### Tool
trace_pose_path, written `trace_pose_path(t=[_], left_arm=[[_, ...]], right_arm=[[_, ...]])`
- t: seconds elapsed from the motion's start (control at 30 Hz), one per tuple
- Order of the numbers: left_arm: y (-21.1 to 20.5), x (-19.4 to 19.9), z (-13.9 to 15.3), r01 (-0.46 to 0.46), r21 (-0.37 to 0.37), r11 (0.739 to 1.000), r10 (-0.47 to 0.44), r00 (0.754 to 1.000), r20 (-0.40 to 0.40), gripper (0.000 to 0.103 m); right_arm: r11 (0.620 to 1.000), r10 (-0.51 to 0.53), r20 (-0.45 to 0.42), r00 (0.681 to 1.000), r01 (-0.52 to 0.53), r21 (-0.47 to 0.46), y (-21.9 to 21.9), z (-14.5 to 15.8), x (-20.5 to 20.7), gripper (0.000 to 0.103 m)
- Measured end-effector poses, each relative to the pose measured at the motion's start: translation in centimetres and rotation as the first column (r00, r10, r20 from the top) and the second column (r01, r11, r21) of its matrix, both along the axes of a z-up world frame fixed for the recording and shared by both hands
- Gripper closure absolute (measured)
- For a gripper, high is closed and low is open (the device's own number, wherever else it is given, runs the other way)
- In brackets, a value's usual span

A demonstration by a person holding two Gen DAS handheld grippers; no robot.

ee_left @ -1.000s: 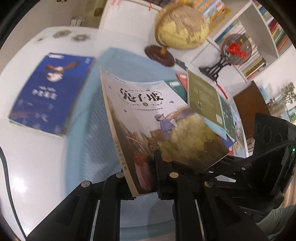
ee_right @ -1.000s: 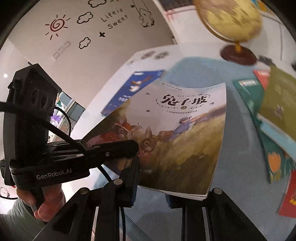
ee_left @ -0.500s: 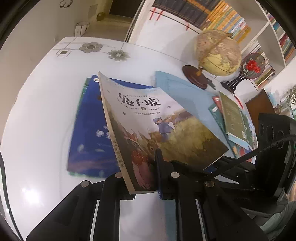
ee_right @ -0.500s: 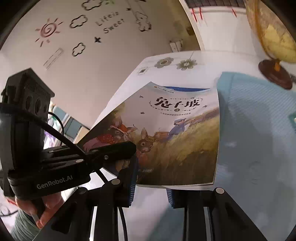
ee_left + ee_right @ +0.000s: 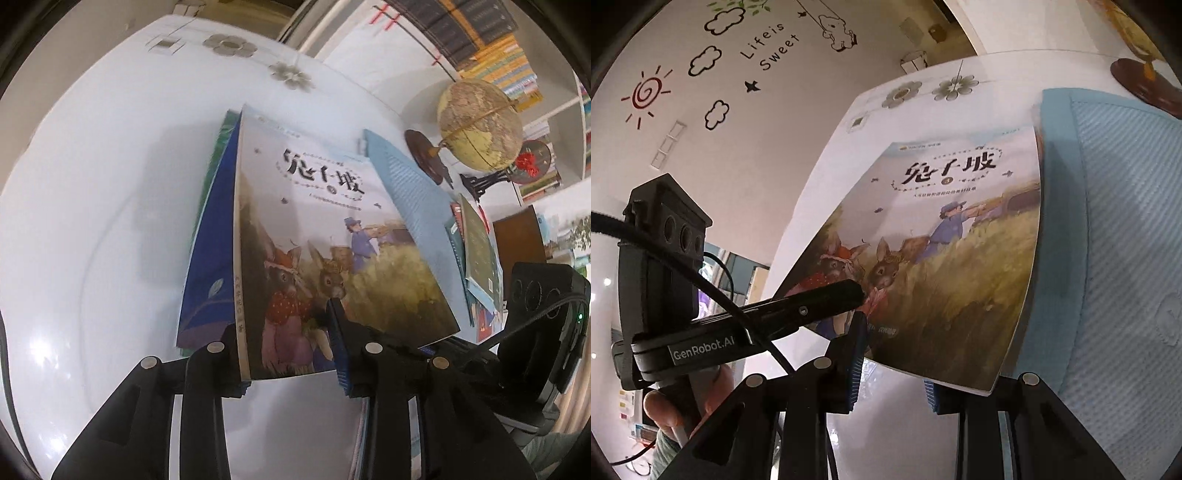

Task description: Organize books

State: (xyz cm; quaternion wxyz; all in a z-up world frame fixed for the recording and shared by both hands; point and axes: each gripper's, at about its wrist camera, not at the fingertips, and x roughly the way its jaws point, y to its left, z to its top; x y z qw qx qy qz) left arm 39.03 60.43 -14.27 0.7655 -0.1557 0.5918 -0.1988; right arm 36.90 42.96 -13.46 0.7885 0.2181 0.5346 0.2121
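Over the blue book (image 5: 210, 236) at ten o'clock we now hold the rabbit book (image 5: 332, 258), carried here from above the mat (image 5: 410, 206); our left gripper (image 5: 288, 350) jaws are opening around its spine, our right gripper (image 5: 894, 362) stays clamped on its corner

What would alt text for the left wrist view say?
The left gripper, jaws opening, straddles the near edge of a rabbit book lying atop a blue book on a white table. A globe stands far right.
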Motion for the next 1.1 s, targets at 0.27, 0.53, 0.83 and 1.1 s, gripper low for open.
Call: trace_pose_path(t=[0.27,0.53,0.83,1.1], left_arm=[[1.9,-0.5,-1.6,-0.076,0.11,0.991,0.082,0.995,-0.051,0.061],[2.8,-2.0,-1.5,-0.157,0.156,0.975,0.162,0.987,-0.019,0.061],[-1.1,-5.0,1.9,-0.167,0.26,0.951,0.147,0.985,0.095,0.061],[-16.2,-10.1,7.2,-0.118,0.199,0.973,0.076,0.976,0.205,0.06]], right_arm=[[1.0,0.01,-0.059,0.998,-0.01,0.005,0.4,-1.0,0.7,0.077],[0.991,0.132,-0.117,0.984,-0.134,-0.009,1.6,-2.1,0.2,0.07],[0.956,0.281,-0.12,0.952,-0.289,-0.052,-3.7,-1.3,-5.8,0.067],[0.994,0.086,-0.048,0.995,-0.089,-0.056,-22.5,1.4,-11.8,0.066]])
